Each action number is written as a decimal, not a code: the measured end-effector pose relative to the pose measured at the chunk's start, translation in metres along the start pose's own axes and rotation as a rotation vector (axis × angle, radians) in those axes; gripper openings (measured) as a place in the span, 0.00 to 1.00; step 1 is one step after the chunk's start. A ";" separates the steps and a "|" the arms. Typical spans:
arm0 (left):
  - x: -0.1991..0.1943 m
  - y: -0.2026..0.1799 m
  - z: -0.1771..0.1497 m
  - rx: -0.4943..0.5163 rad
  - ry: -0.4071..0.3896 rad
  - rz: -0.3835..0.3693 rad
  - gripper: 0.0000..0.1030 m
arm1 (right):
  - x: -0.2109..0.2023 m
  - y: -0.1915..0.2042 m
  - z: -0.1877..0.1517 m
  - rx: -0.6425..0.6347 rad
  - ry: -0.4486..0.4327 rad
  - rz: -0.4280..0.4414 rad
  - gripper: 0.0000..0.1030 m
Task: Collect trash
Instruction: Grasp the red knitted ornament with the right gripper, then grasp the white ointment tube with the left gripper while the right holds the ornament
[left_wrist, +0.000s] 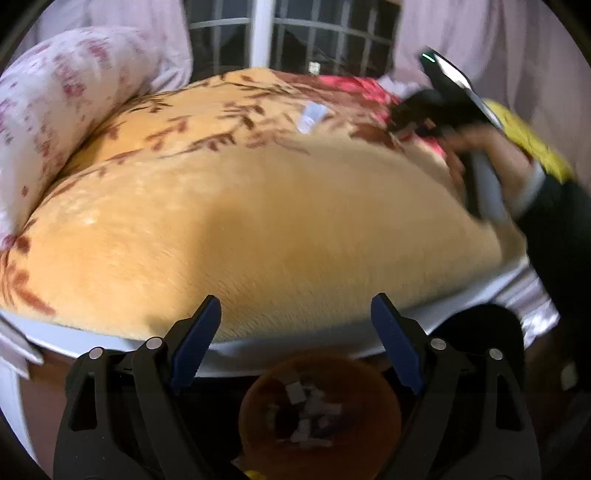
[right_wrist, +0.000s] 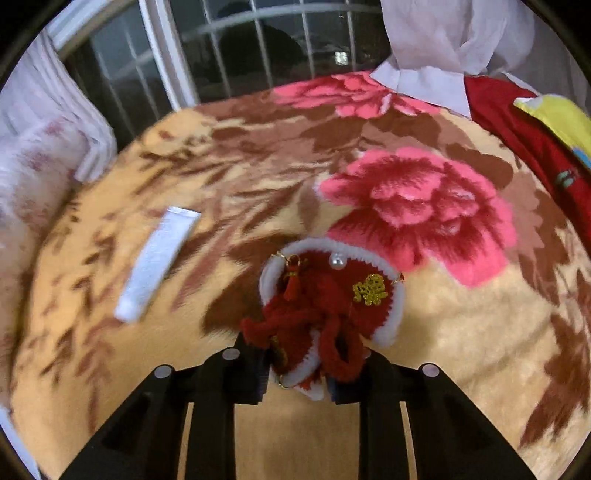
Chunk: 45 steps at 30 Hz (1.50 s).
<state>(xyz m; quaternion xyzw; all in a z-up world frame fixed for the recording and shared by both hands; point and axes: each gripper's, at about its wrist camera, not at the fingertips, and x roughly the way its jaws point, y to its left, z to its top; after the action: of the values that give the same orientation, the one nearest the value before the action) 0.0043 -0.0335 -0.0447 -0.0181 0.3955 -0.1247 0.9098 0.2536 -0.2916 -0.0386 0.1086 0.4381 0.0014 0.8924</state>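
Note:
My right gripper is shut on a red and white chenille ornament with a pearl and a gold charm, held just above the floral blanket. A white folded paper strip lies on the blanket to its left; it also shows far off in the left wrist view. My left gripper is open and empty at the bed's near edge, above a brown round bin holding white scraps. The right gripper with the hand on it shows at the far right of the bed.
A floral pillow lies at the bed's left. Red cloth and a yellow cloth lie at the right. A barred window and curtains stand behind the bed.

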 end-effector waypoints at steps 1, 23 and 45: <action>-0.004 0.003 0.000 -0.015 -0.016 0.010 0.79 | -0.006 0.001 -0.004 -0.001 0.000 0.031 0.22; 0.096 -0.001 0.189 0.067 -0.023 -0.046 0.79 | -0.103 0.002 -0.088 -0.158 -0.059 0.093 0.23; 0.227 -0.034 0.240 0.128 0.072 0.132 0.30 | -0.090 -0.015 -0.087 -0.059 -0.041 0.162 0.24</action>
<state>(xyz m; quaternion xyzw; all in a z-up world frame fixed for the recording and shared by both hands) 0.3193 -0.1371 -0.0377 0.0707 0.4193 -0.0903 0.9006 0.1292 -0.2981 -0.0225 0.1173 0.4095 0.0843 0.9008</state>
